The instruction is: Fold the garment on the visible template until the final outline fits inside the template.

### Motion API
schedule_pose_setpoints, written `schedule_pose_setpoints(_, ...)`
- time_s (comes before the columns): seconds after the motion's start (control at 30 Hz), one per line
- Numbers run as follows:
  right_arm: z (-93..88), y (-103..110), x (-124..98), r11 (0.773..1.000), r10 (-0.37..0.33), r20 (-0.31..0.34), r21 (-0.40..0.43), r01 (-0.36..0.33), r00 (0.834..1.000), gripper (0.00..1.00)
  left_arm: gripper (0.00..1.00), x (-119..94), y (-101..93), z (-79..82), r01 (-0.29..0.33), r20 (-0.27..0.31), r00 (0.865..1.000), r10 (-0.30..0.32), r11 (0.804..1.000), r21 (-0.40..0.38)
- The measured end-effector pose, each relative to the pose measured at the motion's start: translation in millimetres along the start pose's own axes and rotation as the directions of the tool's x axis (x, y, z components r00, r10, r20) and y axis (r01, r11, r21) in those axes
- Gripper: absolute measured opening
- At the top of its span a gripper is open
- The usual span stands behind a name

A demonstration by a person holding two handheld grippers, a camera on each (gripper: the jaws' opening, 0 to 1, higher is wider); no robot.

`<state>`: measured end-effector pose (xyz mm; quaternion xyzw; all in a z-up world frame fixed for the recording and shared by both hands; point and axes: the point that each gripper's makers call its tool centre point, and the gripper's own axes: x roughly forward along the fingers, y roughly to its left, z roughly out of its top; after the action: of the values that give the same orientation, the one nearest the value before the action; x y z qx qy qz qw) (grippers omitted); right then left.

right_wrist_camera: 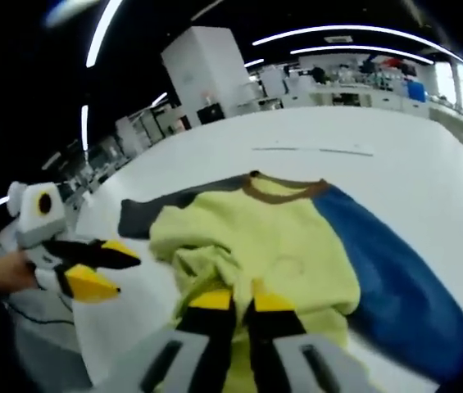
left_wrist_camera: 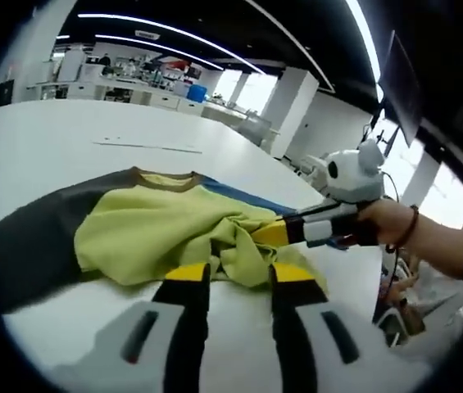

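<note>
A yellow-green shirt [left_wrist_camera: 149, 221] with a brown collar, one dark grey sleeve [left_wrist_camera: 26, 246] and one blue sleeve [right_wrist_camera: 395, 278] lies bunched on the white table [left_wrist_camera: 67, 139]. In the right gripper view the shirt [right_wrist_camera: 280, 229] spreads away from my right gripper [right_wrist_camera: 242, 300], whose jaws are pinched on a rumpled fold at its near edge. That right gripper [left_wrist_camera: 268, 235], held by a hand, reaches in from the right onto the crumpled hem. My left gripper [left_wrist_camera: 239, 274] stands open just short of the hem. From the other side the left gripper [right_wrist_camera: 106, 268] is off the cloth, holding nothing.
A thin straight line [left_wrist_camera: 145, 147] is marked on the table beyond the collar, also seen as the line [right_wrist_camera: 313, 150] in the right gripper view. Desks and shelves [left_wrist_camera: 133, 86] stand far behind. The table's edge [right_wrist_camera: 75, 327] runs close to the left gripper.
</note>
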<state>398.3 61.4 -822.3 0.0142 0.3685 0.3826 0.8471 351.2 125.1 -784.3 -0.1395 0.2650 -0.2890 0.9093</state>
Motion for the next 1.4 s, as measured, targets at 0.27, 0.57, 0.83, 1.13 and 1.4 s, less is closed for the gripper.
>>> schedule_pose_setpoints(0.27,-5.0,-0.4,0.7,1.000,-0.016,-0.007,-0.001,0.016,1.000,0.02,0.16,24.0,-11.7,0.9,-0.055,-0.008,0.998,0.055,0.998,0.011)
schedule_pose_setpoints(0.57,-4.0,-0.9,-1.9,1.000,-0.025,0.008,0.009,0.025,1.000,0.01,0.21,45.1,-7.8,-10.2,-0.137,-0.067,0.988,0.141,0.989,0.053)
schedule_pose_setpoints(0.83,-3.8,3.4,-4.8,1.000,-0.018,0.026,0.025,0.018,0.999,0.01,0.06,47.9,4.4,-25.7,-0.196,-0.120,0.972,0.199,0.980,0.036)
schedule_pose_setpoints(1.13,-2.8,3.1,-6.1,1.000,-0.022,0.035,-0.001,0.022,0.999,0.05,0.00,37.3,9.0,-23.4,-0.182,-0.107,0.978,0.180,0.983,-0.009)
schedule_pose_setpoints(1.4,2.6,-0.4,-26.0,0.997,-0.072,0.069,0.014,0.071,0.995,0.25,0.00,24.9,12.8,-12.5,-0.179,-0.079,0.981,0.177,0.984,-0.013)
